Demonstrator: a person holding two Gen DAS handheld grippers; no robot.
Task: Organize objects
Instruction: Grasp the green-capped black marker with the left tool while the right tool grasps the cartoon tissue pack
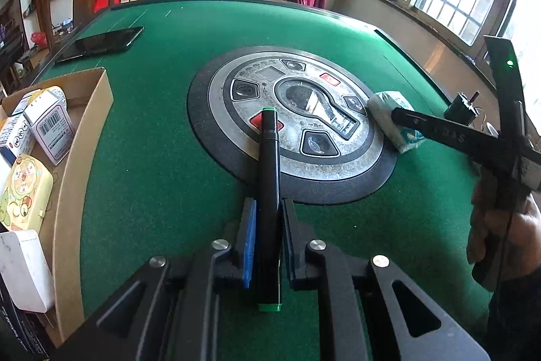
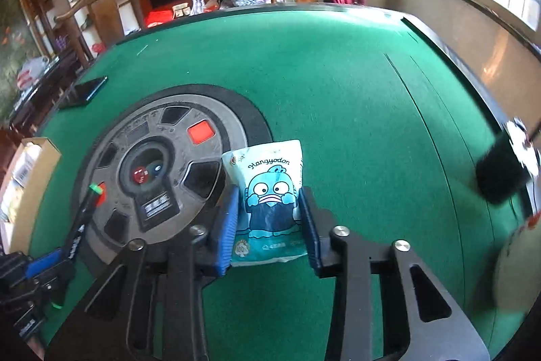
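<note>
My left gripper [image 1: 267,208] is shut on a black marker [image 1: 268,158] with green ends, which sticks out forward over the green table [image 1: 152,178]. In the right wrist view the same marker [image 2: 81,219] shows at the lower left. A pale blue tissue pack [image 2: 270,178] with a cartoon fish lies by the edge of the round centre panel [image 2: 152,178]. My right gripper [image 2: 268,195] has its blue pads pressed against both sides of the pack. The left wrist view shows that pack [image 1: 385,110] at the right, under the right gripper's finger.
A cardboard box [image 1: 84,137] at the left edge holds several small packets. A dark phone [image 1: 101,43] lies at the far left. A small black motor-like part [image 1: 461,109] sits near the right edge. Wooden chairs stand beyond the table.
</note>
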